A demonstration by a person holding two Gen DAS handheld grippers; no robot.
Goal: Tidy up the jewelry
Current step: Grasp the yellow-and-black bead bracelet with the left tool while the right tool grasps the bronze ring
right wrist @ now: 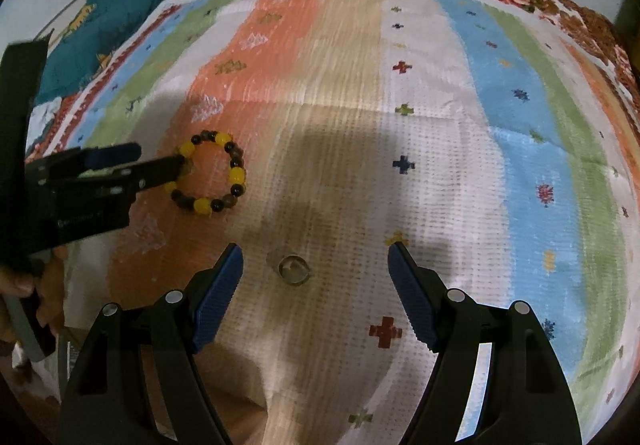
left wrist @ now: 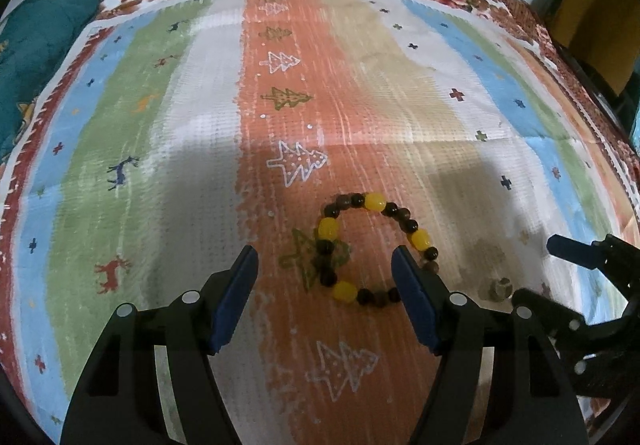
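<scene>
The bracelet and ring are not yet grasped, both grippers being held spread above them.

I see a woven, rough-textured cloth mat, a bracelet of glossy smooth beads, and a small shiny metal ring.

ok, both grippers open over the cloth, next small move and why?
Probably lower the left gripper onto the bead bracelet and close. Its jaws stand open, one finger already overlapping the loop; nothing is held. The small ring lies between the right gripper fingers.
</scene>
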